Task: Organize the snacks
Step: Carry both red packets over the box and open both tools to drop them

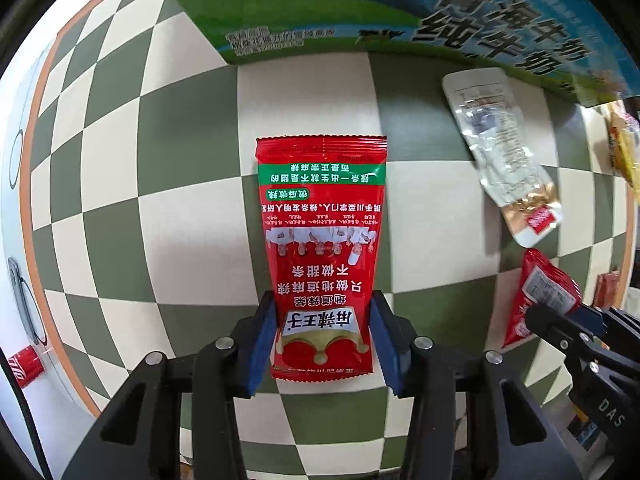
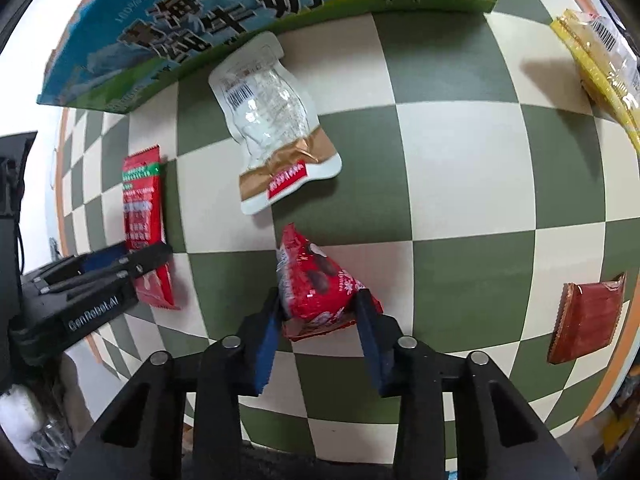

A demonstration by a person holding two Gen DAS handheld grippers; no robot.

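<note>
From the left wrist, the left gripper [image 1: 323,336] pointed straight down with its blue fingers [image 1: 264,340] closed against both side edges of a flat red spicy-strip packet [image 1: 322,240] over the checkered counter [image 1: 192,240]. The packet looked light, thin and glossy; pinched at its lower end, it would likely flop, and a grip nearer the middle might carry it more steadily. A clear vacuum pouch [image 1: 500,148] lay nearby, below a blue-and-green milk carton [image 1: 400,12].

From the right wrist, the right gripper [image 2: 318,312] had its fingers [image 2: 370,320] closed on a puffy red snack bag [image 2: 316,284], tilted on the counter. That bag seemed air-filled and crinkly, so it could squash or slip; gentle pressure across its middle looked best. A dark red packet [image 2: 584,320] and a yellow packet [image 2: 600,64] lay well apart.
</note>
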